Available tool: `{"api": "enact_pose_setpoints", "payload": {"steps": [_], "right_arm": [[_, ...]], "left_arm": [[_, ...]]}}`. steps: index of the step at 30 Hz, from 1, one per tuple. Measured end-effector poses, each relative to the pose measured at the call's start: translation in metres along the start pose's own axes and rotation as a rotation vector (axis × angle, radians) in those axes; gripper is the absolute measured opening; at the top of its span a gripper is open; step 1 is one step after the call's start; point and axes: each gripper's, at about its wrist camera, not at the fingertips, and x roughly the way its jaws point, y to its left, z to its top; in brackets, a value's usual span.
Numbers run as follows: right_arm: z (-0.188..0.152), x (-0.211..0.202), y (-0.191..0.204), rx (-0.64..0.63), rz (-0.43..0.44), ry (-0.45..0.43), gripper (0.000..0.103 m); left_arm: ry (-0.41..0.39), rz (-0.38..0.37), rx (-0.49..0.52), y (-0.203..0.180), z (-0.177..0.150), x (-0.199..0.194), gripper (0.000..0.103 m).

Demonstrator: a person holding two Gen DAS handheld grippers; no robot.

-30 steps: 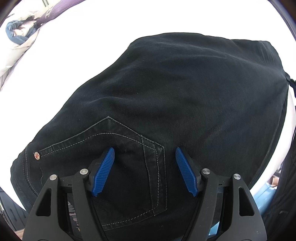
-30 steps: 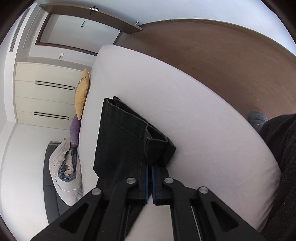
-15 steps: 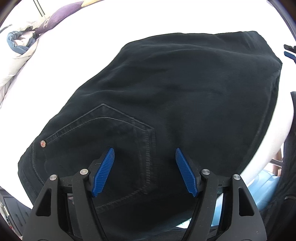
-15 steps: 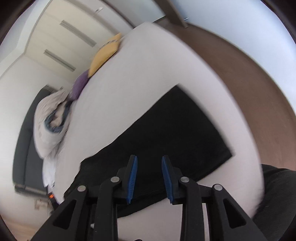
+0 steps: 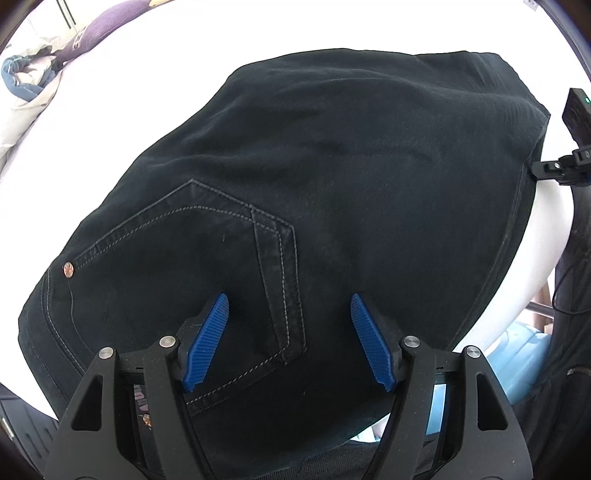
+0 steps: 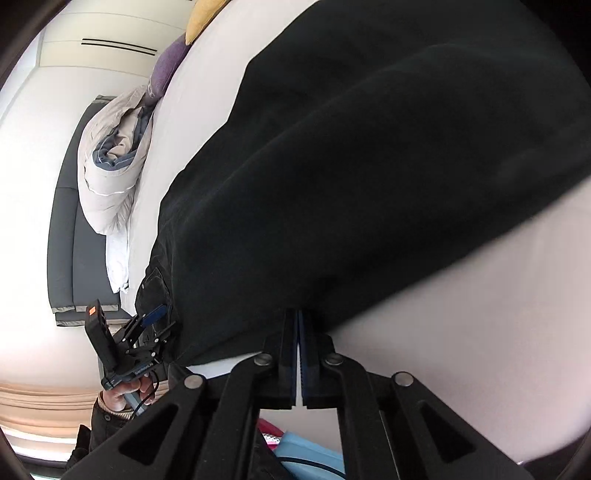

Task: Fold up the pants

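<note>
Black pants lie folded flat on the white bed, back pocket facing up. My left gripper hovers open just above the pocket's corner, nothing between its blue pads. From the right wrist view it appears small at the pants' left end, held by a hand. My right gripper is shut, its tips pinching the near edge of the pants. The left wrist view shows the right gripper meeting the cloth's right edge.
A bunched duvet plus purple and yellow pillows lie at the bed's far end. A light blue box sits below the bed's near edge. The person's dark clothing fills the right side.
The right gripper dropped the lifted hem, opened, swung across to the pants' near edge and shut there. The pants now lie flat. The left gripper drifted slightly and stays open.
</note>
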Motion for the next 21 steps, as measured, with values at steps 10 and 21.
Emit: {"api": "enact_pose_setpoints", "payload": {"steps": [10,21], "right_arm": [[0.001,0.023,-0.005,0.173,0.239,-0.014,0.048],[0.001,0.034,-0.014,0.285,0.338,0.023,0.048]], "left_arm": [[-0.014,0.011,-0.014,0.000,-0.003,0.003,0.068],[-0.020,0.021,-0.026,-0.013,-0.005,0.007,0.068]]}}
